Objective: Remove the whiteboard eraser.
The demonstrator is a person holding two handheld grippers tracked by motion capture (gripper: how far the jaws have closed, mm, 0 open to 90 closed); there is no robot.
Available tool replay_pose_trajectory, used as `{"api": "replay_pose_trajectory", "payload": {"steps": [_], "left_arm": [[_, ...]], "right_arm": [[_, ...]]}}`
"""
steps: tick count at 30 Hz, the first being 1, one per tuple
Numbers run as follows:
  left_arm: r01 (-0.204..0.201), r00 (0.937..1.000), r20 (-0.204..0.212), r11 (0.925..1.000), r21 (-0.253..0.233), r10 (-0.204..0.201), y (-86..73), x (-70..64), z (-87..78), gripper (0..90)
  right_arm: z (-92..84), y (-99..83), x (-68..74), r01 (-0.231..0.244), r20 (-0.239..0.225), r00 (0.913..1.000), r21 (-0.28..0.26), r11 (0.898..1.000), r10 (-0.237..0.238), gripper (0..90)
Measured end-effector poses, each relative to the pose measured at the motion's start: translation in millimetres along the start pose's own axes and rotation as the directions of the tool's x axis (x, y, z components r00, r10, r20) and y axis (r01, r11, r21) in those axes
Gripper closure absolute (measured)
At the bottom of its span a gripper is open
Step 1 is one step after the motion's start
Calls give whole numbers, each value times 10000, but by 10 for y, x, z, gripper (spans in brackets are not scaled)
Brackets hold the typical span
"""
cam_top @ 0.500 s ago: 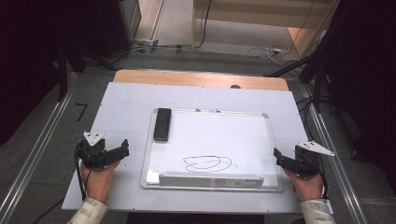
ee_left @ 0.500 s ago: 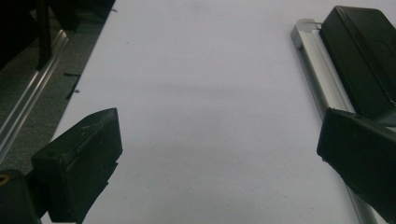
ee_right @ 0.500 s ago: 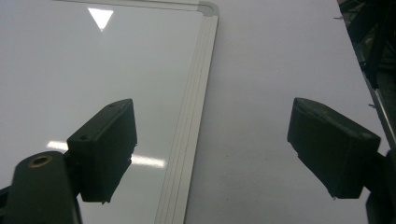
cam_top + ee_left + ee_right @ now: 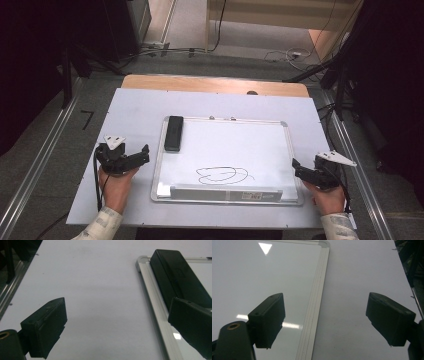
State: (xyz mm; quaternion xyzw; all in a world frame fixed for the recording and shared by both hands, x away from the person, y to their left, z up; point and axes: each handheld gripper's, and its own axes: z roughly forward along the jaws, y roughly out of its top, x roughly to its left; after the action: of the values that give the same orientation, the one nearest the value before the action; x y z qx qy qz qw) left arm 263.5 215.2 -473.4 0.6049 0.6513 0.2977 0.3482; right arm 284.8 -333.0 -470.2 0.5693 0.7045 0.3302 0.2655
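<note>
— How are the hands set?
— Low at the near table [image 4: 135, 107] edge. The left gripper [image 4: 141, 156] sits just left of the whiteboard [image 4: 260, 145], the right gripper [image 4: 298, 170] at its right rim, both spread wide and holding nothing.
— What's around?
— A black eraser [image 4: 173, 133] lies on the board's far-left corner; a scribble [image 4: 222, 175] sits near the front.
— Closer views?
— The left gripper view shows the eraser [image 4: 178, 277] straight ahead.

My left gripper view cuts the black eraser [image 4: 178, 277] at its right edge; my own right-hand jaw hides its near end. The label along the whiteboard's [image 4: 227, 145] bottom tray is too small to read from the high view.
</note>
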Motion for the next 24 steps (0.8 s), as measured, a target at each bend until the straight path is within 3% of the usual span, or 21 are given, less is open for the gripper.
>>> {"api": "replay_pose_trajectory", "payload": {"steps": [8,15,18,24], "left_arm": [[89,9998,167,10000,32,-89,79,-115,102,29],[-263,9987,435,9995,194,255,139,-285,241,36],[-80,9979,638,9995,299,61,186,-349,310,45],[-158,9974,711,9987,490,123,258,-509,467,51]], "right_arm": [[-1,-2,-4,14,-20,10000,3,10000,-14,144],[2,0,0,12,-35,10000,2,10000,-12,144],[4,1,2,19,-18,10000,12,10000,-19,144],[2,0,1,35,-22,10000,2,10000,-35,144]]}}
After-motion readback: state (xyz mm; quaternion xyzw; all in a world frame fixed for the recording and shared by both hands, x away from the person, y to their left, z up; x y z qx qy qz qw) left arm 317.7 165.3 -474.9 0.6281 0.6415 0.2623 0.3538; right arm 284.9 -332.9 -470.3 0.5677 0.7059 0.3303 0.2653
